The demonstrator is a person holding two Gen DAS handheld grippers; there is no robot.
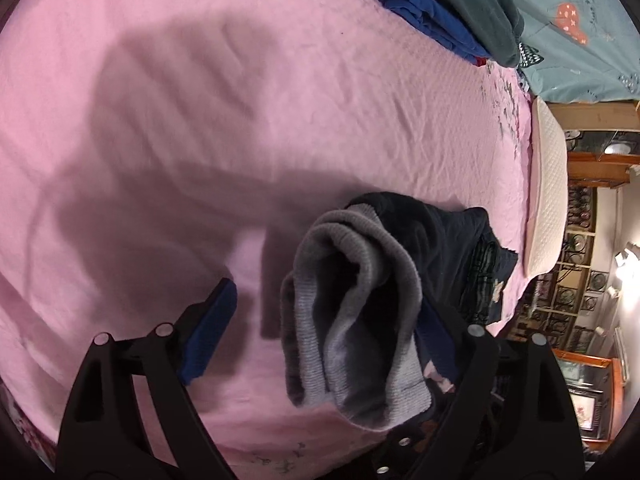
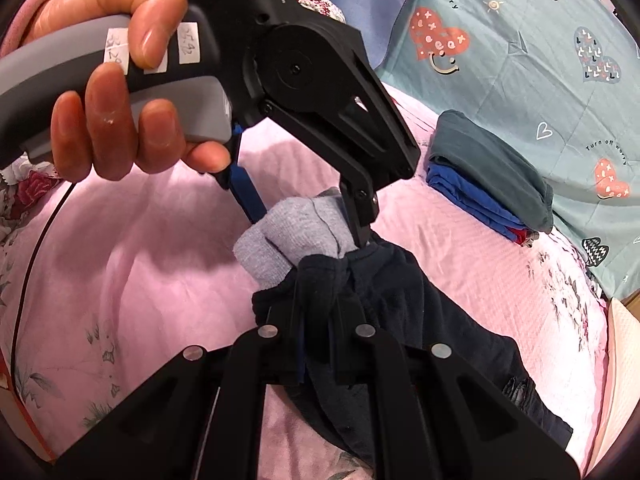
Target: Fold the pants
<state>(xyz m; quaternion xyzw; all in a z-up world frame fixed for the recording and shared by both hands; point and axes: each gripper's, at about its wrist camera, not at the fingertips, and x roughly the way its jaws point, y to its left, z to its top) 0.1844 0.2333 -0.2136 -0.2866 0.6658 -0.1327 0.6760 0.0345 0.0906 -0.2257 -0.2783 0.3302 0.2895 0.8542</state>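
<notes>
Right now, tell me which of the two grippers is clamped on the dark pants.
The right gripper: its jaws are pinched shut on the dark navy pants. The left gripper stands open around the grey cuff.

- The right gripper's (image 2: 316, 344) pads were buried in dark pants (image 2: 400, 300) fabric.
- The left gripper's (image 1: 328, 316) right pad sat hidden behind the grey cuff (image 1: 352, 312).
- The pillow (image 1: 548, 192) was cut off by the frame edge.

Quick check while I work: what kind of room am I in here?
Most likely a bedroom: the pants are being handled on a bed with a pink sheet, a teal printed quilt lies behind, and folded clothes are stacked on the bed.
</notes>
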